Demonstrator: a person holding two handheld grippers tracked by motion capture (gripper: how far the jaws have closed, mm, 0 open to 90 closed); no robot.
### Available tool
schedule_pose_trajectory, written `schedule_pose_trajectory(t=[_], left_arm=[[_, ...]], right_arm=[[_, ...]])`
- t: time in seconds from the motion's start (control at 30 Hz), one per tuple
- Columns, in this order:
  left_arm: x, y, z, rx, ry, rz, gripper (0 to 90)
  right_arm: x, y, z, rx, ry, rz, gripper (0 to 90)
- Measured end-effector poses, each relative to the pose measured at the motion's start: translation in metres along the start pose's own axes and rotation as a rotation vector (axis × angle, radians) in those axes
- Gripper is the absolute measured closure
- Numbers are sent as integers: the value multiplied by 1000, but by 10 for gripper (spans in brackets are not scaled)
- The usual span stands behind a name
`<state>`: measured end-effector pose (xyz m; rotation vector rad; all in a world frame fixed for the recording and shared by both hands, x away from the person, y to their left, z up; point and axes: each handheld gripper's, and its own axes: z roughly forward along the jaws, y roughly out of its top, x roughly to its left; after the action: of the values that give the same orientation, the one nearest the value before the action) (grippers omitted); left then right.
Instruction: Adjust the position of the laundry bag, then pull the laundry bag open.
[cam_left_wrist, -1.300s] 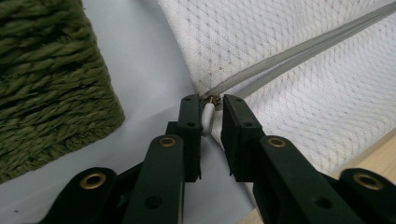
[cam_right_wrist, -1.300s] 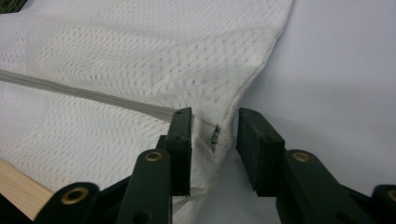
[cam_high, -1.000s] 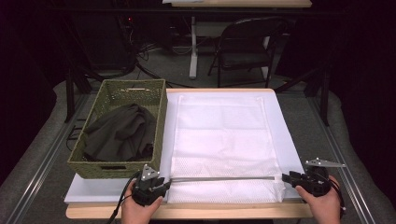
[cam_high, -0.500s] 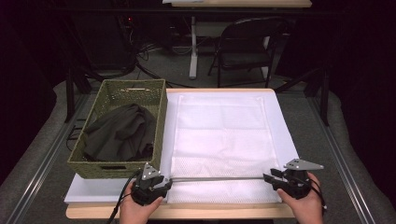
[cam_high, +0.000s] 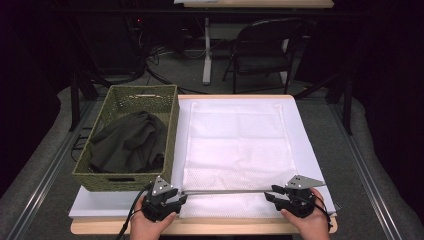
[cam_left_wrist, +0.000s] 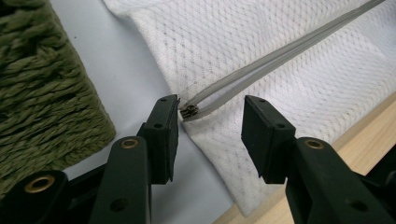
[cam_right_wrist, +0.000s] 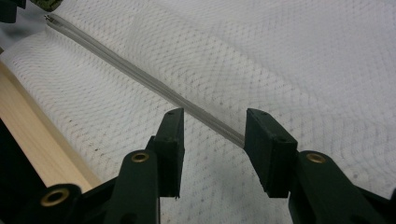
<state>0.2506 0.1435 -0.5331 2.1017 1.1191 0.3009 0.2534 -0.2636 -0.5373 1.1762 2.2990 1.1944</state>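
Lying flat on the table just right of the green basket (cam_high: 127, 140), the light, limp mesh bag (cam_high: 237, 150) looks best gripped by its zipper pull (cam_left_wrist: 188, 111), where the left claw (cam_left_wrist: 210, 122), just opening, stands apart, empty; right claw (cam_right_wrist: 212, 140) gapes too.

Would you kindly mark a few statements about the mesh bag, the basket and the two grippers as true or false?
1. The white mesh bag lies flat on the table. True.
2. The woven basket is empty. False: dark green cloth lies in it.
3. The zipper pull sits between the left gripper's open jaws. True.
4. The right gripper clamps the basket rim. False: it is open over the grey zipper.
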Motion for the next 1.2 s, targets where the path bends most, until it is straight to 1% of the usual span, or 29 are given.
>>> schedule_pose_trajectory(t=[0.07,0.1,0.17,0.2,0.27,0.3,0.33,0.37,0.43,0.47,0.5,0.53,0.6,0.63,0.67,0.7,0.73,0.83,0.87,0.93,0.97,1.03,1.1,1.17,1.2], left_arm=[[2,0,-2,3,-11,2,559],[3,0,-2,8,-12,-12,559],[4,0,-2,6,-29,-27,571],[5,0,-3,1,-37,-21,577],[5,0,-4,16,-24,-27,576],[5,0,-4,12,-23,-36,576],[5,1,-5,9,-27,-34,578],[3,2,-7,2,-18,-40,584],[2,4,-8,5,-5,-46,579],[3,5,-10,5,-12,-38,564],[2,7,-11,0,-21,-44,544],[1,8,-12,-2,-26,-40,529],[0,11,-14,4,-13,-23,502],[0,11,-14,4,-13,-23,490],[0,13,-16,3,-9,-19,484],[0,14,-16,0,-6,-18,479],[1,15,-17,4,-6,-12,476],[2,18,-19,5,-8,-22,475],[2,20,-20,4,-8,-25,475],[3,21,-22,6,-2,-23,475],[2,23,-26,3,0,-30,475],[1,25,-30,-1,2,-36,474],[1,27,-34,2,-1,-29,471],[1,29,-37,1,-1,-35,469],[1,30,-39,6,0,-30,469]], right_arm=[[1,-1,1,-3,-6,-17,578],[1,-2,3,4,3,-15,578],[1,-2,4,6,9,-12,578],[0,-3,4,4,12,-11,578],[-1,-3,4,0,16,-18,579],[-1,-3,4,-3,16,-9,580],[-1,-3,4,-10,19,-2,581],[-1,-3,4,-14,21,-4,581],[-1,-4,4,-17,14,-11,571],[-2,-4,5,-19,15,-9,556],[-2,-4,5,-13,17,-9,533],[-2,-4,5,-16,17,-9,520],[-2,-4,6,-16,16,-10,520],[-2,-4,6,-16,16,-10,520],[-2,-4,5,-27,-1,-30,505],[-2,-4,5,-28,-11,-39,502],[-2,-3,5,-26,-19,-36,499],[-4,-3,5,-19,-39,-42,492],[-4,-3,5,-13,-44,-30,492],[-5,-2,4,-14,-45,-25,492],[-6,-1,3,-15,-53,-32,490],[-6,-1,3,-13,-56,-23,483],[-7,-1,2,-21,-59,-28,474],[-7,0,1,-24,-59,-22,466],[-6,0,1,-25,-62,-20,463]])
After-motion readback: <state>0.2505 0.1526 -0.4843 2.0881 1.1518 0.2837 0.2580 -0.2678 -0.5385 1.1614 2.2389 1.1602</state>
